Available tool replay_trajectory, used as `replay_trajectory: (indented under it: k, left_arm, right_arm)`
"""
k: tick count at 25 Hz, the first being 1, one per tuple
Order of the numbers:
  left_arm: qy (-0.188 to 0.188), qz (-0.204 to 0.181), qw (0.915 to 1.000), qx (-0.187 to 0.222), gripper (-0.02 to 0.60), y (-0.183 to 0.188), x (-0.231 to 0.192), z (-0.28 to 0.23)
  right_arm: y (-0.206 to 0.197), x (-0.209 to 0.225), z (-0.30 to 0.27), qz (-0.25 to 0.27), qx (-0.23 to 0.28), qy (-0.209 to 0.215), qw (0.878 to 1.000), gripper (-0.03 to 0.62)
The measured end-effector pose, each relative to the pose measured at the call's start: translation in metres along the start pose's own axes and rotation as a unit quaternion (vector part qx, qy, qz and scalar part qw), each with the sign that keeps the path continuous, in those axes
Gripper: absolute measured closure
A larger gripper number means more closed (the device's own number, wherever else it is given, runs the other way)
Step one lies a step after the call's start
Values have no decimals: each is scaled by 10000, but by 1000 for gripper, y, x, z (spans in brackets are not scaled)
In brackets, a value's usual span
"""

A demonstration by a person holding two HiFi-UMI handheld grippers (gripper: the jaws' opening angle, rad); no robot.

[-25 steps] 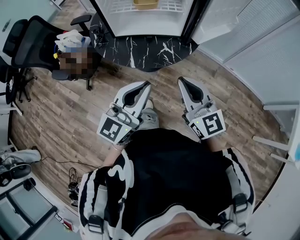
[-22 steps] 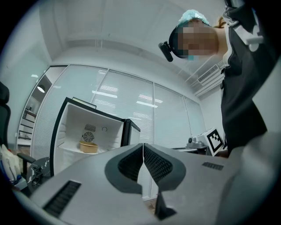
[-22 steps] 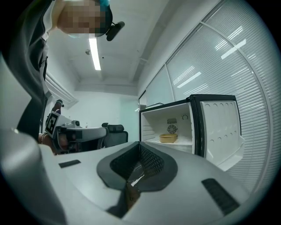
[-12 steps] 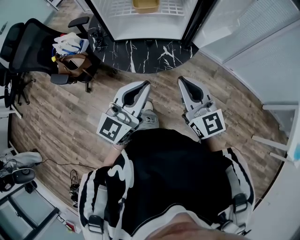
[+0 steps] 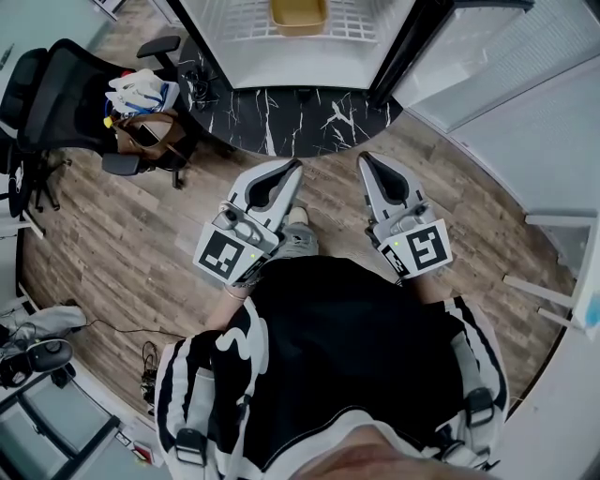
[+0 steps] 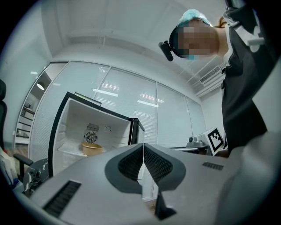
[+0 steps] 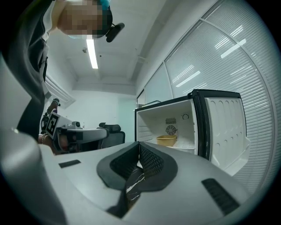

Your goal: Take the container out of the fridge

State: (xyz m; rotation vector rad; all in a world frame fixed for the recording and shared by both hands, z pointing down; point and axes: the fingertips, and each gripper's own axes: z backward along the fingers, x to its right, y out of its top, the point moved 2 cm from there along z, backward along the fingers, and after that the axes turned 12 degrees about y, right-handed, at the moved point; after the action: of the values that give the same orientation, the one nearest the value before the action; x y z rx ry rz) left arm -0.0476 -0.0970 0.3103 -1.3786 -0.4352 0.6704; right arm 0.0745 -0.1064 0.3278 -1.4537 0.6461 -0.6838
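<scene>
the person has moved nearer the open fridge [image 5: 281, 58]: in the head view the yellow container [image 5: 299, 15] on its shelf shows more fully, and the black marble mat [image 5: 291, 117] now lies closer to both gripper tips.

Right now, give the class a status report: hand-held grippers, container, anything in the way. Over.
Left hand-held gripper shut, empty; right hand-held gripper shut, empty. Yellow container on shelf in open fridge, untouched. Only black floor mat lies between.
</scene>
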Motion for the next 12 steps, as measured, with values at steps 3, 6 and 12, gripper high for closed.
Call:
replay_trajectory:
  k: [3,6,12]
  left_arm:
    - [-38,60,10000,62,569,3,-7,-7]
    - [-47,58,10000,22,569,1,-15,-11]
    - [-116,81,9998,123,569,7,-30,-23]
  right_arm:
    - [-2,6,-7,-41,-37,-26,10000,583]
    - [-2,10,-14,-38,-14,-40,10000,583]
    - [-2,18,-31,-37,-1,-57,10000,583]
